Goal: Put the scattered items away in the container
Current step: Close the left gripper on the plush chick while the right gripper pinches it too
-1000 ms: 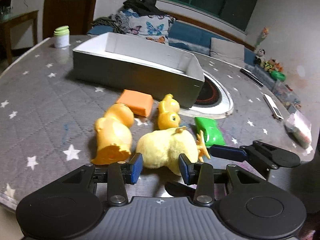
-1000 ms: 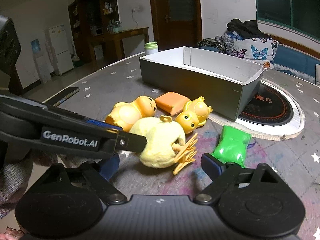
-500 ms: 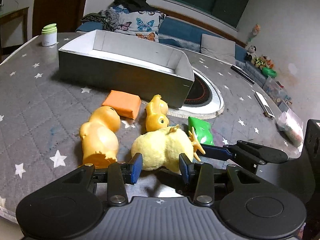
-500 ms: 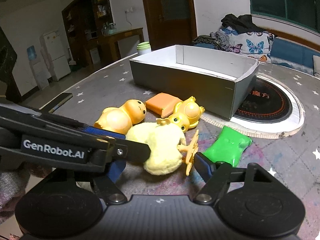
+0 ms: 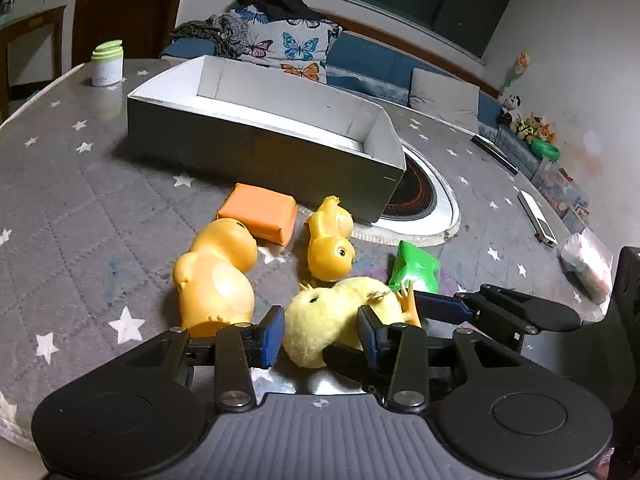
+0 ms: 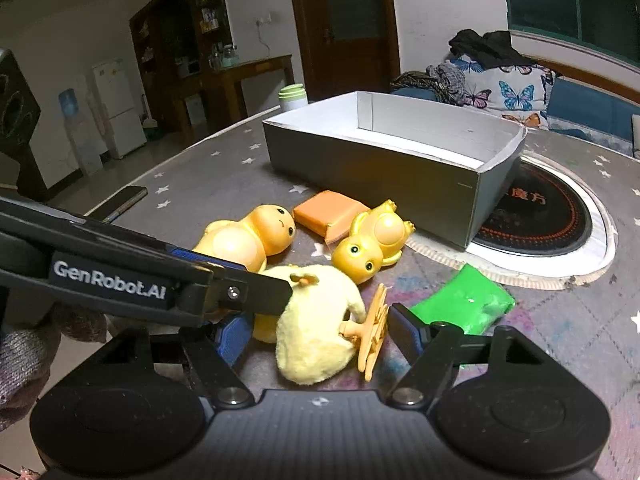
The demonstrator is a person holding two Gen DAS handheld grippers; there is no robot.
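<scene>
A yellow plush chick (image 5: 336,320) (image 6: 316,332) lies near the table's front edge. My left gripper (image 5: 320,336) is shut on its body, one blue pad on each side. In the right wrist view a left finger (image 6: 256,292) crosses over the chick's head. My right gripper (image 6: 320,336) stands open around the chick's orange feet, apart from them. Behind lie a large orange chick toy (image 5: 216,276) (image 6: 248,236), a small orange duck (image 5: 332,248) (image 6: 372,244), an orange block (image 5: 260,212) (image 6: 328,216) and a green packet (image 5: 416,268) (image 6: 464,304). The grey box (image 5: 260,152) (image 6: 360,164) stands open-topped beyond them.
A round hotplate (image 5: 420,196) sits in the table beside the box. A green-lidded jar (image 5: 106,64) stands far left, a phone (image 6: 126,196) lies at the left edge. A remote (image 5: 538,220) and a plastic bag (image 5: 588,260) lie at the right.
The plush chick has turned and sits deeper between the left pads, its feet now tipped up toward the right gripper. Both grippers have shifted slightly; their jaw widths look unchanged.
</scene>
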